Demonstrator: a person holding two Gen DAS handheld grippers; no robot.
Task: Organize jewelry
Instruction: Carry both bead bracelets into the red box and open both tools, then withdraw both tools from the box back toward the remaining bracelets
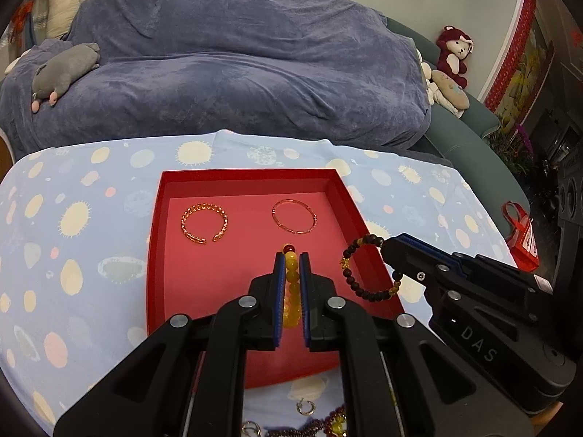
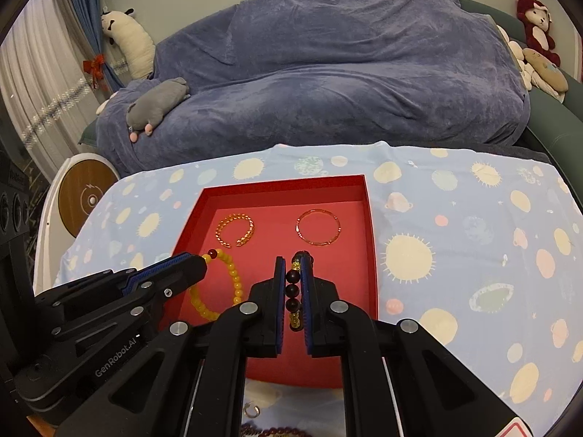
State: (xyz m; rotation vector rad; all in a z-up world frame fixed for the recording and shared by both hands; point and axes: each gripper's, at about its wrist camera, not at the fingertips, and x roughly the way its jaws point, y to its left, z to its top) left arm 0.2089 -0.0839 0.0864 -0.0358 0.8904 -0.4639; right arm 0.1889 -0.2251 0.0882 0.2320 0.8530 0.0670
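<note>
- The yellow bead bracelet (image 1: 291, 291), pinched in the left tongs (image 1: 291, 255), hangs above the red tray (image 1: 156, 255).
- The dark bead bracelet (image 2: 293, 289), pinched in the right tongs (image 2: 293, 255), hangs beside it.
- Lower each bracelet onto bare tray floor, clear of the gold cuff (image 1: 204, 224) and thin bangle (image 1: 293, 216).
- Release only once beads rest flat.
- More jewelry lies on the surface (image 1: 73, 218) near the tray.

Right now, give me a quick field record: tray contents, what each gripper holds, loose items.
tray: red tray on patterned cloth
in tray: gold open cuff; thin gold bangle
left gripper: shut on yellow bead bracelet, over tray
right gripper: shut on dark bead bracelet, over tray
loose: small ring and dark red beads on cloth near tray's front edge
</note>
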